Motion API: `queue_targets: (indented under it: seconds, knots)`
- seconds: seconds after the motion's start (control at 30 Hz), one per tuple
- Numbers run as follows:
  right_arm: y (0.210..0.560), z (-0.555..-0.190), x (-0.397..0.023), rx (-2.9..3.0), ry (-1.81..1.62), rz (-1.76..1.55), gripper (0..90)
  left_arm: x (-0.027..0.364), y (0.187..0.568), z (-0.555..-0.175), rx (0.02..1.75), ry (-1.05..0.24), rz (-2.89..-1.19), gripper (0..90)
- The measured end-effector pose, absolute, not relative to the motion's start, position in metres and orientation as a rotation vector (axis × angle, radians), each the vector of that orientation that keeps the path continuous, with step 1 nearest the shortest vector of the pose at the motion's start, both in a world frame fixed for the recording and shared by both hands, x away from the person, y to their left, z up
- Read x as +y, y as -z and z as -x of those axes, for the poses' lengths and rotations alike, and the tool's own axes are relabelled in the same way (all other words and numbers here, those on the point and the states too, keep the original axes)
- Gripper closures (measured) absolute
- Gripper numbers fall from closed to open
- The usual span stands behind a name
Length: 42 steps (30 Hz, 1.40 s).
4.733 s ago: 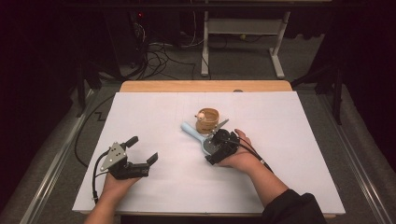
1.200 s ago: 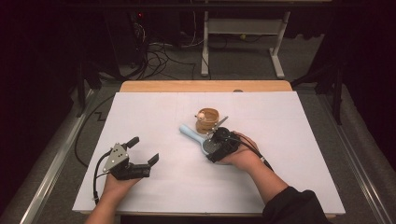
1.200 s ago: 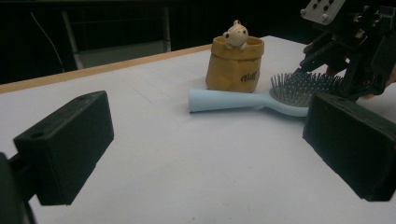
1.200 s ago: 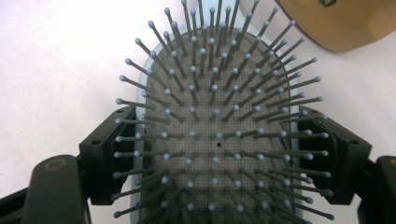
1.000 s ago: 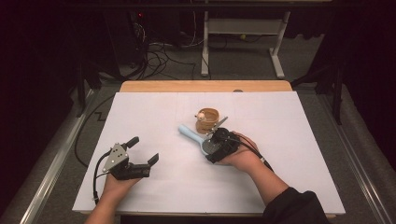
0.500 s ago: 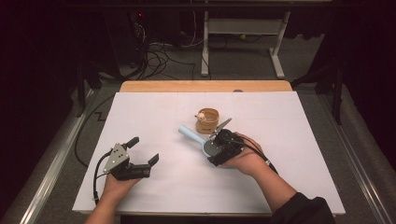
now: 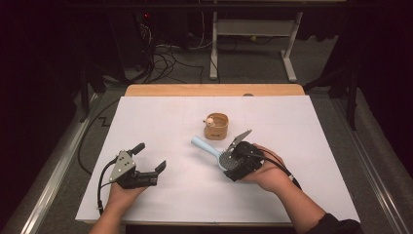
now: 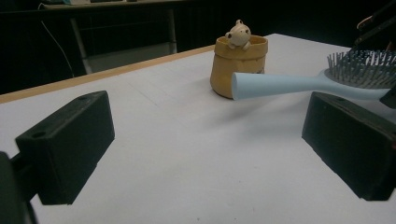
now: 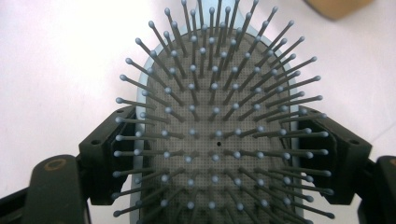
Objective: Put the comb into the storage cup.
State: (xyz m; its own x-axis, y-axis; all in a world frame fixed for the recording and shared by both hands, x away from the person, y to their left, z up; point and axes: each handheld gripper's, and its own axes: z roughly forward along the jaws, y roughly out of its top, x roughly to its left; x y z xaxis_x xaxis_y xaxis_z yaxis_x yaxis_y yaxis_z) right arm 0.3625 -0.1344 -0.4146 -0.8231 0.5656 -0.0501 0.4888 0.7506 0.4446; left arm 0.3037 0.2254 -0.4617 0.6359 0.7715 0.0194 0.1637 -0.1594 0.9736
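Blue hairbrush [image 7: 214,151] sits clamped by its head between the right claw [image 7: 233,165] jaws.

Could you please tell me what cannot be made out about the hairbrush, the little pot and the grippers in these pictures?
- Hairbrush handle: beyond the top edge of the right gripper view.
- Brush head in the high view: mostly covered by the right hand-held gripper.
- Pot contents: the figure hides its inside; too small from above.
- Left hand-held gripper: body cut off by the bottom edge.
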Motion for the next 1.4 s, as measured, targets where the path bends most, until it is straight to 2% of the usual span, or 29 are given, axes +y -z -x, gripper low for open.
queue_targets:
  seconds: [0.5,0.73,1.23,1.4]
  knots:
    - [0.411,-0.337,-0.152,2.774,-0.625,-0.820,21.3,0.218,0.464,-0.303,0.749,-0.678,-1.730,3.3]
    - [0.410,-0.333,-0.154,2.773,-0.627,-0.805,21.3,0.215,0.463,-0.302,0.749,-0.684,-1.735,3.6]
    - [0.397,-0.339,-0.147,2.776,-0.631,-0.780,21.3,0.187,0.430,-0.312,0.675,-0.806,-1.776,3.6]
    - [0.397,-0.339,-0.143,2.783,-0.637,-0.775,21.3,0.177,0.435,-0.314,0.661,-0.834,-1.776,3.6]
